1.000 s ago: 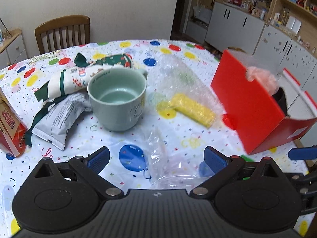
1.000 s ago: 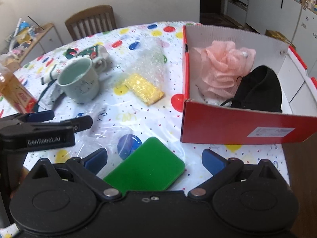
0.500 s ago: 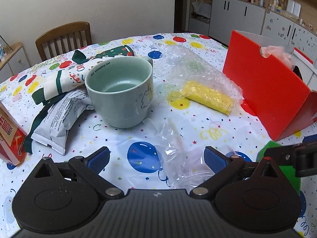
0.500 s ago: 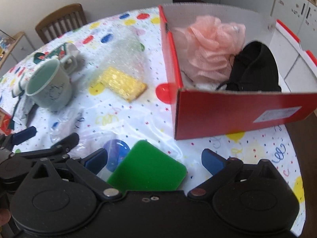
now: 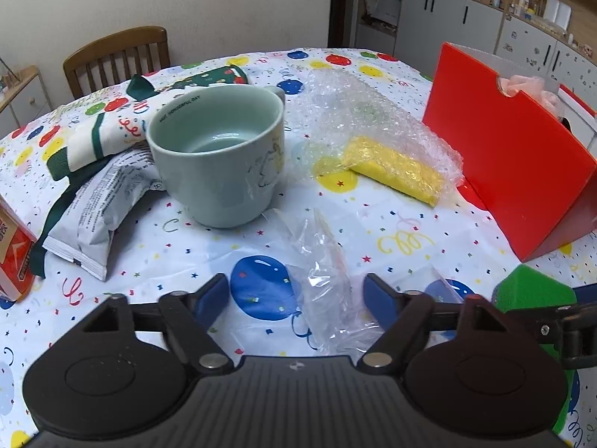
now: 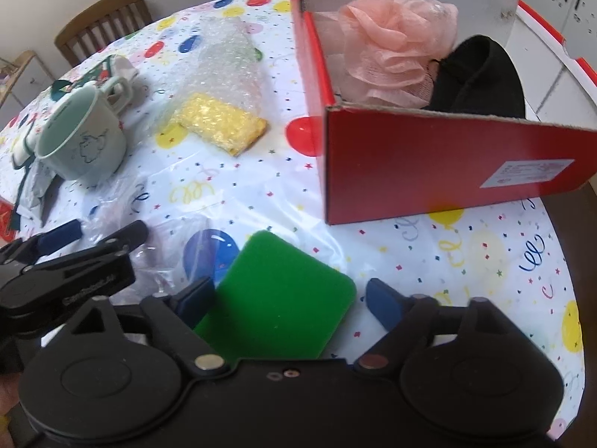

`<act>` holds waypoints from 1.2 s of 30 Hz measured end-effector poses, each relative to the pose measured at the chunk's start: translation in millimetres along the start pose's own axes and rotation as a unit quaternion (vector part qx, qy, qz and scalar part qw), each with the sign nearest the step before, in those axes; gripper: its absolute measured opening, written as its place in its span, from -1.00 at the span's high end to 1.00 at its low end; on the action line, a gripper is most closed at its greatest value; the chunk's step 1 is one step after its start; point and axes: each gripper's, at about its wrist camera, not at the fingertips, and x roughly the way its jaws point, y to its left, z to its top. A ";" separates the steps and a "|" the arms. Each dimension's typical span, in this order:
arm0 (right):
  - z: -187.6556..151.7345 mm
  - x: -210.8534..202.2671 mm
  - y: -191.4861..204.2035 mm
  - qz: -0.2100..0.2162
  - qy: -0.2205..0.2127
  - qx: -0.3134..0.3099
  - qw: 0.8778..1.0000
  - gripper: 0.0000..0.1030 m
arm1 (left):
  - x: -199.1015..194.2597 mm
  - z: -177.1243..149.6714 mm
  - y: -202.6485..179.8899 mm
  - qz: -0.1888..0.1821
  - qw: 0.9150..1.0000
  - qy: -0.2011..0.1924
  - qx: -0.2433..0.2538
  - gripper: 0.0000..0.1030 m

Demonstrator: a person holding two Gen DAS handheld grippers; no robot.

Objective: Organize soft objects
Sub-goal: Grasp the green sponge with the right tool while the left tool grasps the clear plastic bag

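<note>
A flat green foam sponge lies between the closing right gripper, pads not yet pressing. The left gripper closes around a crumpled clear plastic bag. Beyond, the red cardboard box already holds a pink mesh pouf and black cloth; a bubble-wrapped yellow sponge remains out.

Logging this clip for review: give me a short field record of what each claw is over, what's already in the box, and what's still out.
left claw: closing, clear plastic bag between its fingers, not yet pinched
right claw: closing around green sponge
red box: holds pink bath pouf and a black fabric item
still on table: yellow sponge under bubble wrap, mint mug, snack packets
</note>
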 end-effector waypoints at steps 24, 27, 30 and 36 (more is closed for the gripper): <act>3.4 -38.9 -5.7 0.043 -0.035 -0.065 0.996 0.54 | -27.8 8.4 -5.7 -0.051 0.999 0.005 -0.020 0.52; 3.9 -40.3 -7.6 0.044 -0.030 -0.073 0.996 0.55 | -35.9 7.5 -5.3 -0.045 0.999 -0.001 -0.016 0.52; 0.9 -39.5 -9.3 0.059 -0.017 -0.074 0.995 0.43 | -39.4 4.6 -0.3 -0.042 0.999 0.000 -0.029 0.52; -4.5 -34.2 -4.2 0.066 -0.006 -0.065 0.996 -0.52 | -43.7 -2.9 13.5 -0.025 0.999 0.000 -0.046 0.52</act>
